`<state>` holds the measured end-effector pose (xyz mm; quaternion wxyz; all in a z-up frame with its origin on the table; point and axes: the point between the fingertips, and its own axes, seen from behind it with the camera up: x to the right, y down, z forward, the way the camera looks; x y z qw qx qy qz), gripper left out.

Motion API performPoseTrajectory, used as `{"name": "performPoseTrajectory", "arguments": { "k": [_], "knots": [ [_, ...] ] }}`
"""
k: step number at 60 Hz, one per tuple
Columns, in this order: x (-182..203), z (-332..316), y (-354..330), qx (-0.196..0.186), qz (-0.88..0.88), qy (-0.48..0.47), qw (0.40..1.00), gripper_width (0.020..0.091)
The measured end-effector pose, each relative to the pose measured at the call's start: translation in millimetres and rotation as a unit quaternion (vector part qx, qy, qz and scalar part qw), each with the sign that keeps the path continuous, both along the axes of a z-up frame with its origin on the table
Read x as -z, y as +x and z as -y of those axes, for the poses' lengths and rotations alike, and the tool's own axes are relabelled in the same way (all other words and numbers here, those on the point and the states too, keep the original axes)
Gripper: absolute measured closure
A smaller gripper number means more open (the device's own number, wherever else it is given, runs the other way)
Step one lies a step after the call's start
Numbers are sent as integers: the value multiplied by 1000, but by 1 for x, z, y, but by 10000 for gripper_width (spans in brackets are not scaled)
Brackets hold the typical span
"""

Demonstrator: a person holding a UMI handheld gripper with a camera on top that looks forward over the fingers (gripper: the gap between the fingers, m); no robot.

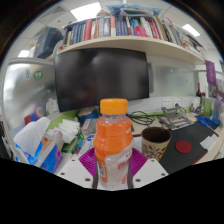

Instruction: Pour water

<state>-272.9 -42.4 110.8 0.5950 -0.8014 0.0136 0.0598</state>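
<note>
The jaws hold a clear plastic bottle of orange liquid with an orange cap (112, 148), upright between the magenta pads (89, 160). Just beyond, to its right, a patterned paper cup (155, 143) stands on the counter (205, 150).

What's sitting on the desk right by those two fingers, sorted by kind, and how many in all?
Clear plastic bottles of orange drink with an orange cap, between the gripper fingers: 1
Brown patterned cups, beside the bottle: 1
Black round coasters, beyond the cup: 1
Total: 3
</note>
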Motion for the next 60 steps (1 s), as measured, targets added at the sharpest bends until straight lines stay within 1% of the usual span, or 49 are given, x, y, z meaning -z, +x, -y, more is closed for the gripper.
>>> {"name": "performPoseTrajectory", "arguments": {
  "k": [3,9,15,20,25,33,39,50,60],
  "knots": [
    [-13,-7,-5,2,-51,-1,999,707],
    [-34,-20,-7,29,-192,-15,981,708],
    [-52,-31,0,64,-325,-23,943,708],
    [-66,-39,5,86,-418,-30,904,708],
    [-66,-48,9,97,-495,-44,862,709],
    [-66,-60,6,98,-587,-80,800,710],
    [-71,-68,13,106,-641,-82,756,708],
    [-75,-78,20,134,-722,-90,672,707],
    [-72,-85,17,149,-776,-103,604,706]
  ]
}}
